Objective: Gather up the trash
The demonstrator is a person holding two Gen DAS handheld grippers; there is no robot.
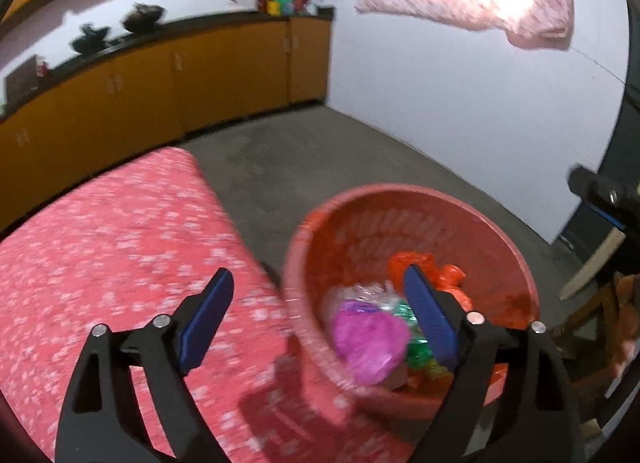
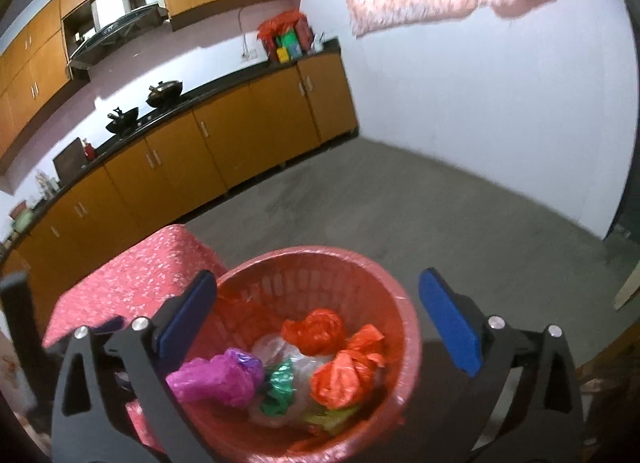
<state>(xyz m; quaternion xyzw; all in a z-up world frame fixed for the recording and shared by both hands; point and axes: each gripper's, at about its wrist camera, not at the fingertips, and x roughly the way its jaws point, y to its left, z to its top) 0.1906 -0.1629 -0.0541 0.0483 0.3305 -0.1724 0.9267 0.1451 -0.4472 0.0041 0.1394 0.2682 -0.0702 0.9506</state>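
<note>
Left tool [image 1: 318, 293] wide open, holding nothing; hovers w/ one finger over the pink-patterned surface [image 1: 100, 255] and the other over the red basket [image 1: 400, 199]; right tool [image 2: 318, 299] also wide open and empty, fingers either side of the basket [image 2: 320, 253] as seen from above. Trash already inside: magenta bag [image 2: 218, 379], green wrapper [image 2: 280, 385], clear plastic wad [image 2: 276, 347], two orange-red bags [image 2: 316, 329] [image 2: 346, 369]; all bunched at the bottom, touching each other. Basket sits beside the surface's corner, prob. on the floor [image 2: 380, 199]; can't tell if it touches the surface. No loose trash visible on the surface or floor in either view; left view is blurred, so small bits could be missed.

Step, as I read it: btwn drops, or near the end; both tools free over the basket. Next move calls for scanning for any leftover item, then closing on it w/ a light pinch since bags crumple; if none left, task looks about done.
</note>
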